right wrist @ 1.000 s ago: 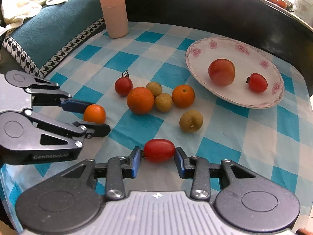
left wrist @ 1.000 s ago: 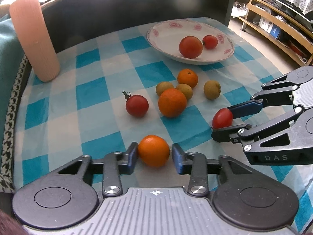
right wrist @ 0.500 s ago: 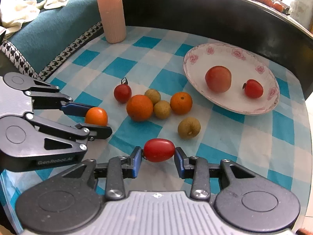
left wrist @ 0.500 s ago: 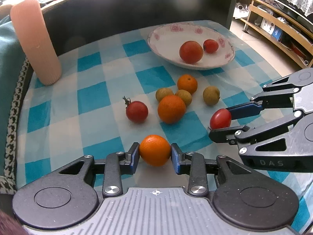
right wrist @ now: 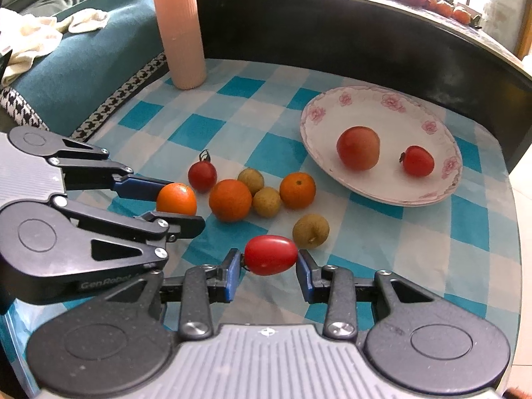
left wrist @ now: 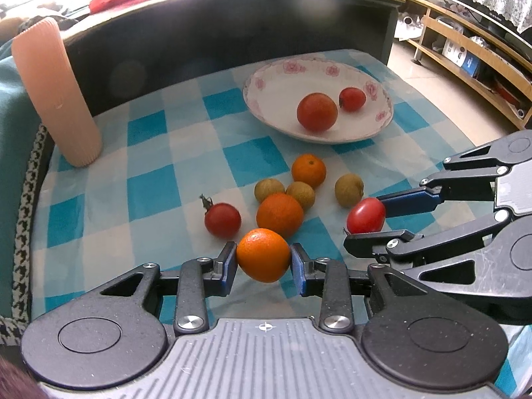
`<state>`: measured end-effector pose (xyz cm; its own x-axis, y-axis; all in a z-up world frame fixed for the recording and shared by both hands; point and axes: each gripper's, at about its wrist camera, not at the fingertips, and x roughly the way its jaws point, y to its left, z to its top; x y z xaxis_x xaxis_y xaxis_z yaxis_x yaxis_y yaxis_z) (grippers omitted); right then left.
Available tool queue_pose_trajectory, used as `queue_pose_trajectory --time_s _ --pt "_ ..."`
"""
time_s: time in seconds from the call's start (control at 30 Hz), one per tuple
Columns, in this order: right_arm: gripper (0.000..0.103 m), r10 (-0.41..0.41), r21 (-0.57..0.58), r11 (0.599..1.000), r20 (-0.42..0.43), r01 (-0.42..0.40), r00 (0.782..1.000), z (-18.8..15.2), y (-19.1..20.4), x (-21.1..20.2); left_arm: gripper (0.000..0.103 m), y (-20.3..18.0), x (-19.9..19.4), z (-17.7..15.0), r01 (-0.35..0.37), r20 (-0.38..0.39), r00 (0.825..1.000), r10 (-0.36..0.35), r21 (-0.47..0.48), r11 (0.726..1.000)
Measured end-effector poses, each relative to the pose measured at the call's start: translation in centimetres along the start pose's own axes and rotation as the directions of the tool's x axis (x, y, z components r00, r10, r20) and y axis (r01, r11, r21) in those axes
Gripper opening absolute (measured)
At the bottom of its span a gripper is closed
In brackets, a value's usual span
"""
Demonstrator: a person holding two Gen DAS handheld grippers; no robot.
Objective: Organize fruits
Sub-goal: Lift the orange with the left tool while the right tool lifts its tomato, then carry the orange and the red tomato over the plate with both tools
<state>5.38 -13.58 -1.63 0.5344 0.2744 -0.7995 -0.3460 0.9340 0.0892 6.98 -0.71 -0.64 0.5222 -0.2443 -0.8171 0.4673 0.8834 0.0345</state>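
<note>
While each claw grips one fruit clear of the cloth, the sorting looks less than half done. The left gripper is clamped on a small orange, blue pads pressed to both its sides; the right gripper likewise pinches an oblong red tomato between its fingers. Seen from the left wrist, the right claw hangs just to the right with its tomato, both loads apart from the heap ahead.

Just beyond the left claw's tips lie a larger orange and, to its left, a stemmed cherry tomato. Past those sit two brownish longans touching each other, a third longan off to the right, and another small orange farther ahead. That makes six pieces on the checked tablecloth.

Farther ahead again, slightly right, stands the flowered plate, already holding a big round red fruit and a small tomato, near each other. So two pieces are placed, two are in the claws, six wait. I judge the carried pair is bound for that plate, though whether the oranges and longans belong there too cannot be told. A pink ribbed cylinder stands well off to the left.
</note>
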Motion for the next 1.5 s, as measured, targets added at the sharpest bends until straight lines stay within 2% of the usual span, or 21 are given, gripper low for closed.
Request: queue_pose_trajectory --time_s 0.47,1.0,1.5 --pt "0.050 -0.040 0.041 0.998 0.039 0.039 0.998 0.8 -0.9 -1.0 0.041 -0.6 -0.6 1.9 -0.022 0.043 0.999 0.022 0.002 1.000" --pt "0.050 -0.108 0.125 0.988 0.096 0.096 0.990 2.1 -3.4 -2.7 0.041 -1.8 -0.5 5.1 -0.004 0.107 0.994 0.003 0.006 1.000" --pt "0.050 -0.164 0.232 0.963 0.107 0.136 0.981 3.9 -7.0 -1.3 0.041 -2.2 2.1 8.8 -0.001 0.114 0.994 -0.002 0.023 1.000"
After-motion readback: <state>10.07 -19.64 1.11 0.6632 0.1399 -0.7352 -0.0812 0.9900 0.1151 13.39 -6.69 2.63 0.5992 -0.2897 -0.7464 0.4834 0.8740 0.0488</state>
